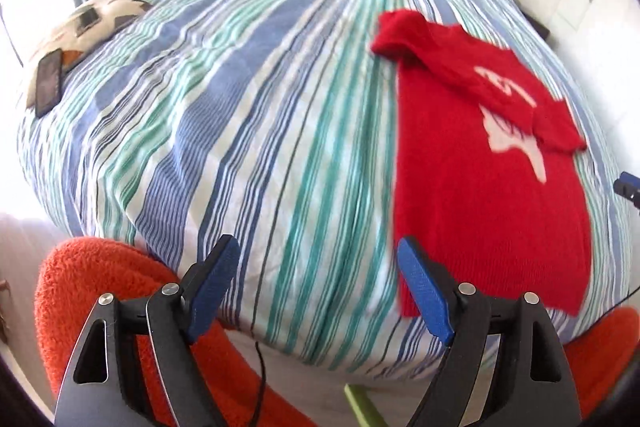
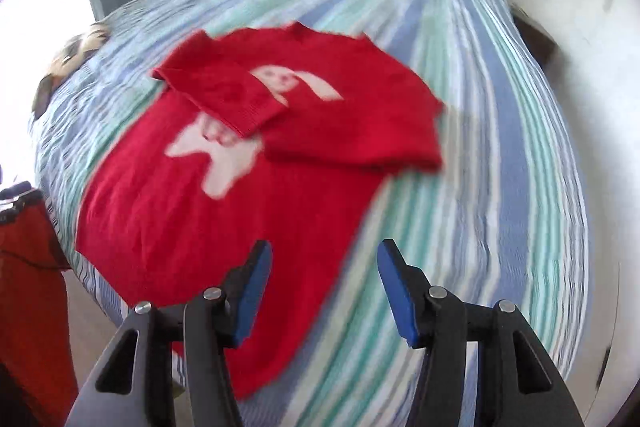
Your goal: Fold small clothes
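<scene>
Just ahead of the right gripper lies the red sweater on the striped bed — 2 sleeves folded in, long axis running away from the tongs. Left gripper sits off to its side. Both jaws open, empty — right hand nearer the hem.

Your left gripper — black wedge-shaped arms, silver pivot screws, blue ridged pads, thin black cable trailing beneath. Your right gripper — same black frame, silver screws, blue pads. Orange-red fuzzy clothing below.
</scene>
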Action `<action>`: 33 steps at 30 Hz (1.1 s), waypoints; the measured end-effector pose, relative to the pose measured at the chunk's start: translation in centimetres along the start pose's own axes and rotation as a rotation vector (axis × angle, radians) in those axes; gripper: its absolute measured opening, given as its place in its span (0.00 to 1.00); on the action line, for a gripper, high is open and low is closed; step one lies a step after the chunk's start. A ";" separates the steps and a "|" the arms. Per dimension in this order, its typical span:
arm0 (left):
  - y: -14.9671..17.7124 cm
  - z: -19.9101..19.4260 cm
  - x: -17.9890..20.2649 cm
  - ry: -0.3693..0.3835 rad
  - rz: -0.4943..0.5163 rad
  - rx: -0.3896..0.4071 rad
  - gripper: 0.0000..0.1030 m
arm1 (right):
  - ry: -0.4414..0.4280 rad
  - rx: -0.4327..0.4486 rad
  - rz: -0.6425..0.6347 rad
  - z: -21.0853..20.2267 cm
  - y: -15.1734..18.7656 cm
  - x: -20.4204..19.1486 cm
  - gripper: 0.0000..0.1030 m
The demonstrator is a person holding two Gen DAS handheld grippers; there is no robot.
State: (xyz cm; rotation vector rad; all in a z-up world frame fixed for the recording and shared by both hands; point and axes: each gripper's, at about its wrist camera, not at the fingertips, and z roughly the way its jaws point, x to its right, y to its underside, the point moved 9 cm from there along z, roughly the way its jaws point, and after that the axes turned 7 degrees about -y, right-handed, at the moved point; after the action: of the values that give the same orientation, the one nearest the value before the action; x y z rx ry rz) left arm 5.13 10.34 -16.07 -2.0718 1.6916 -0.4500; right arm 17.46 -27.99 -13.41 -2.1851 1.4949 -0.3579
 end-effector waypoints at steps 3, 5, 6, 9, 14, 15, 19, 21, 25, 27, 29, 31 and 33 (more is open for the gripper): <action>-0.1 1.4 -1.3 -0.033 -0.064 0.023 0.81 | -0.013 0.010 -0.196 5.5 -3.7 -3.7 0.53; 0.6 2.3 -2.4 -0.051 -0.067 0.010 0.81 | -0.004 -0.038 -0.227 9.7 -4.5 -5.0 0.53; 1.2 2.6 -3.2 -0.065 -0.078 -0.007 0.81 | 0.012 -0.063 -0.221 11.7 -4.7 -4.9 0.52; 0.9 4.0 -3.8 -0.037 -0.152 -0.050 0.81 | 0.006 -0.051 -0.127 14.7 -5.4 -3.6 0.40; 0.4 4.8 -3.6 -0.048 -0.169 -0.056 0.81 | 0.063 0.115 0.171 9.0 -6.3 5.2 0.06; 0.3 4.9 -3.4 -0.051 -0.161 -0.055 0.81 | 0.103 0.148 0.226 6.9 -5.9 8.1 0.06; 0.5 5.3 -2.5 -0.059 -0.126 -0.065 0.81 | 0.277 0.266 0.504 -2.1 -1.7 21.2 0.06; 0.7 5.5 -2.3 -0.062 -0.117 -0.070 0.81 | 0.327 0.288 0.622 -5.5 1.4 26.2 0.06; 0.6 5.6 -2.0 -0.082 -0.101 -0.066 0.81 | 0.377 0.288 0.735 -8.2 6.5 31.1 0.06; 0.7 5.7 -1.9 -0.095 -0.087 -0.066 0.81 | 0.359 0.277 0.789 -8.2 8.6 31.9 0.06; 0.7 5.6 -1.9 -0.111 -0.073 -0.063 0.81 | 0.351 0.259 0.846 -7.6 10.6 32.6 0.06; 0.8 5.6 -2.0 -0.123 -0.068 -0.060 0.81 | 0.362 0.234 0.902 -6.8 12.6 33.2 0.06; 0.9 5.5 -2.3 -0.128 -0.075 -0.061 0.81 | 0.364 0.212 0.974 -6.0 15.4 33.4 0.06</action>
State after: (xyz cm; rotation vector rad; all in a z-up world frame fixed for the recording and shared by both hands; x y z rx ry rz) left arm 6.65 13.07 -21.24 -2.1643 1.5763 -0.2855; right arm 14.82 -64.93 -17.67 -1.0552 2.3614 -0.5384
